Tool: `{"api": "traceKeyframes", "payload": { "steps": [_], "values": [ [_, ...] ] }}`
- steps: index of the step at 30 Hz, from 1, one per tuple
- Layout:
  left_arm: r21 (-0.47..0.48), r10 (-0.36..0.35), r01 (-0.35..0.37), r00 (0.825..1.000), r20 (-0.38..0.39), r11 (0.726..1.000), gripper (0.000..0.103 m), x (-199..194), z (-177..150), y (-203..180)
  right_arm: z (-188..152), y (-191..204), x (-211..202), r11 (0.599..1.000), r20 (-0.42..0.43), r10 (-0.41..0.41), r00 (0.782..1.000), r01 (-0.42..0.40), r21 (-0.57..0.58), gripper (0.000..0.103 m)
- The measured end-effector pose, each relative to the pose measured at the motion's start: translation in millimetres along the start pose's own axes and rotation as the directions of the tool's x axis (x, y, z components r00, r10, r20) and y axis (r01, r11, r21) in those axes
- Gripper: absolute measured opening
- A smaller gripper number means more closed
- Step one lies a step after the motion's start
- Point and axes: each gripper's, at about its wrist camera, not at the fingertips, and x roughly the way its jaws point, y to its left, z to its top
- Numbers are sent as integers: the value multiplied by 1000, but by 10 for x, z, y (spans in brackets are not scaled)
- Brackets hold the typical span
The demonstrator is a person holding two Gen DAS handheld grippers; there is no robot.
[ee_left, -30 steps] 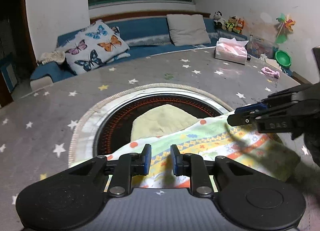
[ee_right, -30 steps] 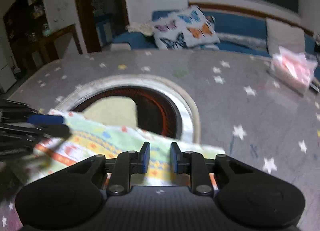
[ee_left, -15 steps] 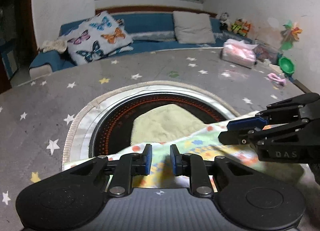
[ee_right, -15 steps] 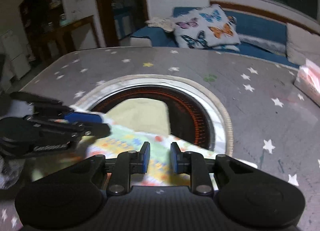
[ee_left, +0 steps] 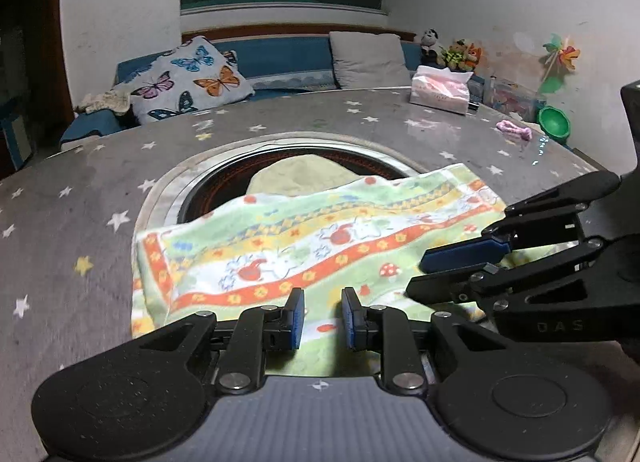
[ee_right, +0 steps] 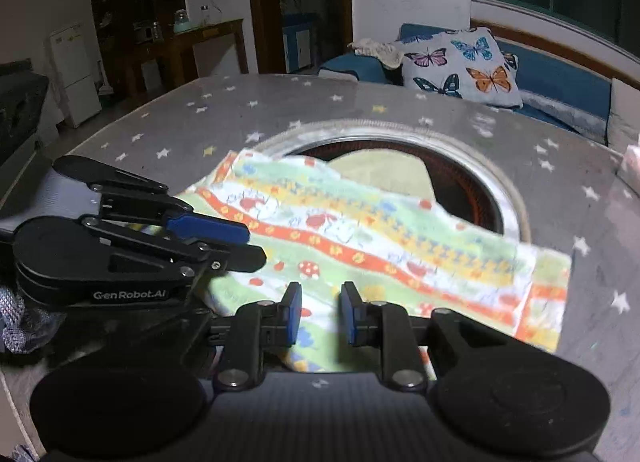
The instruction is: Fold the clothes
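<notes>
Cloth (ee_left: 320, 246) seemingly pinched by both tongs.

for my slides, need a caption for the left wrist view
Two black grippers over a colourful patterned cloth on a grey star-print table.

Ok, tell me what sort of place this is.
Most likely a home living room. A blue sofa with a butterfly cushion runs under the window, soft toys sit at its end, and a fridge stands in the adjoining room. The cloth lies on a star-print table.
</notes>
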Motion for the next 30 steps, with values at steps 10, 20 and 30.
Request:
{"api": "traceKeyframes", "payload": {
  "steps": [10, 20, 30],
  "values": [
    [-91, 27, -24, 999, 33, 996, 23, -162, -92, 184, -187, -149, -263, 996, 42, -34, 999, 30, 80, 20],
    [-150, 49, -42, 998, 44, 988, 24, -263, -173, 336, -410, -421, -479, 982, 31, -98, 995, 91, 168, 19],
    [-211, 81, -70, 996, 44, 975, 24, -338, -197, 485, -418, -581, -518, 969, 26, -118, 993, 110, 221, 18]
  ]
}}
